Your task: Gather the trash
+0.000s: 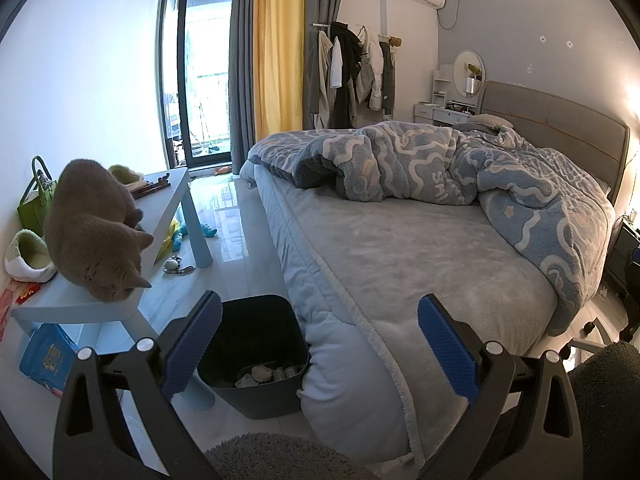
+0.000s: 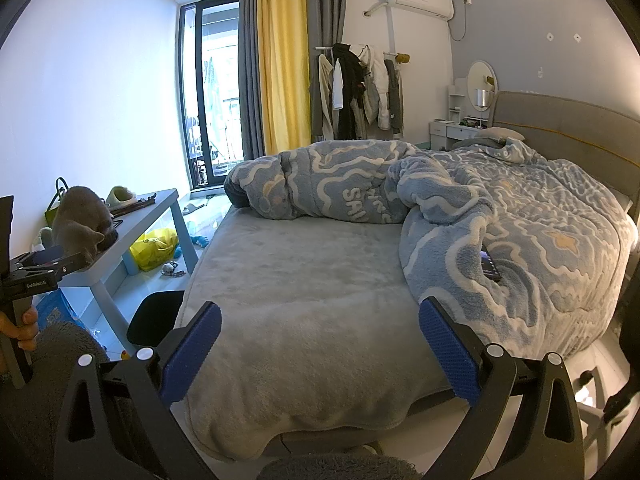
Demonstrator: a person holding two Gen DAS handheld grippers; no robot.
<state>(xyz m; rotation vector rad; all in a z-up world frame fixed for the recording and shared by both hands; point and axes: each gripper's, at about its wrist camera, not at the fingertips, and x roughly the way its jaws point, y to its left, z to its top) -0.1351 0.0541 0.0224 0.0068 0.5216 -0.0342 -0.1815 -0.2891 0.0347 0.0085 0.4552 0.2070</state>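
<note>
Trash already lies in the bin (image 1: 256, 360) beside the bed (image 1: 400, 248); both tongs (image 1: 320, 344) (image 2: 320, 344) spread, empty. Next, probably, finding more.

home bedroom | bed (image 2: 320, 280) with rumpled duvet (image 2: 500, 216) | clothes rack (image 2: 360, 92) | curtains (image 2: 280, 60)

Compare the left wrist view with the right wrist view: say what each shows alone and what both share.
Left wrist only: the inside of the dark bin, with crumpled trash at its bottom. Right wrist only: a dark phone on the blue blanket, and the left gripper seen from outside. Both: the grey cat on the pale bench, and open, empty fingers.
</note>
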